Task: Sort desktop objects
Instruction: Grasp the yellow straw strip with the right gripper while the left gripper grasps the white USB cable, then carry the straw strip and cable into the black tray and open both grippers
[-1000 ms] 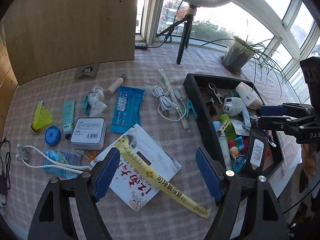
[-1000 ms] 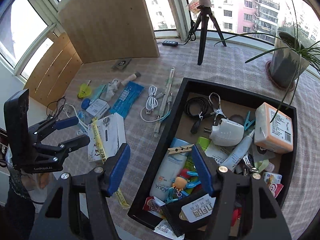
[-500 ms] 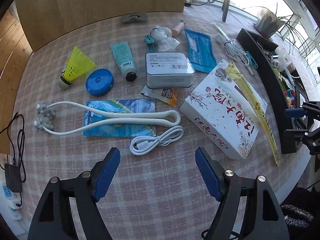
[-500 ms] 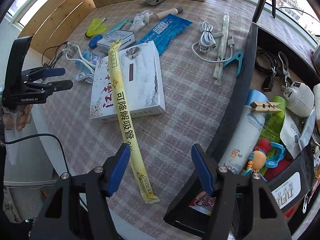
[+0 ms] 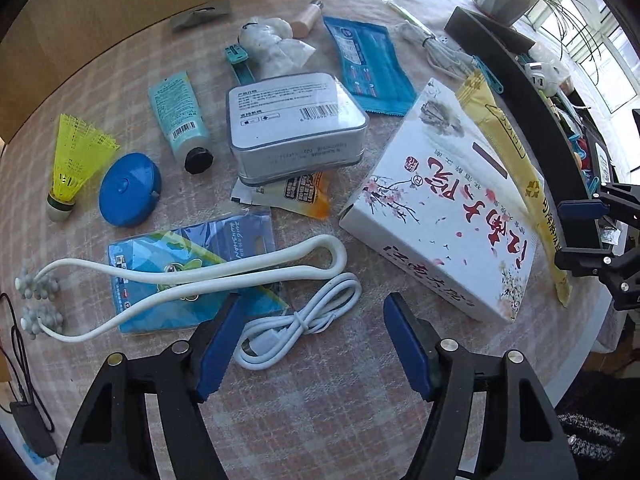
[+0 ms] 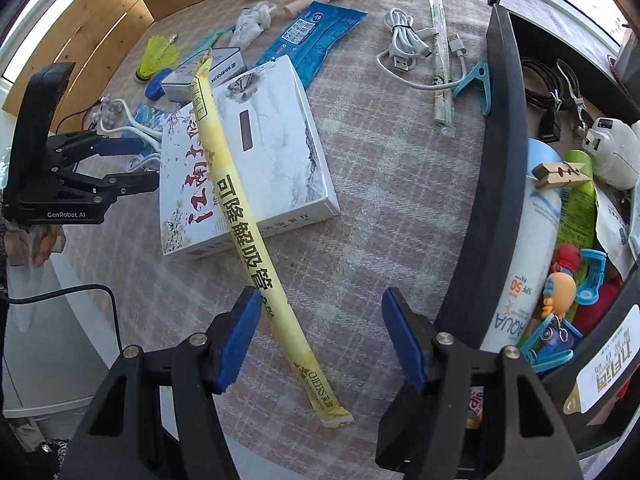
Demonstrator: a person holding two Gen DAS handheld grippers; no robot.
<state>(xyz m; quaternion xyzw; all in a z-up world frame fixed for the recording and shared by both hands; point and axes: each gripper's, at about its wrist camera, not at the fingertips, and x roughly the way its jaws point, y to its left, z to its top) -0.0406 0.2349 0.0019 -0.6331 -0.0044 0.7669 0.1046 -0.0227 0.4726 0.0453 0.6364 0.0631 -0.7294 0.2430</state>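
Both hands have dropped toward the counter beside the white printed box. Left gripper: fingers closing, not yet touching the white cable between them. Right gripper: fingers apart, astride the yellow straw packet lying across that box, unheld. Neither item is yet in the black tray.

Both wrist cameras look steeply down, close over the checked tablecloth, sharing the white flowered box between them.
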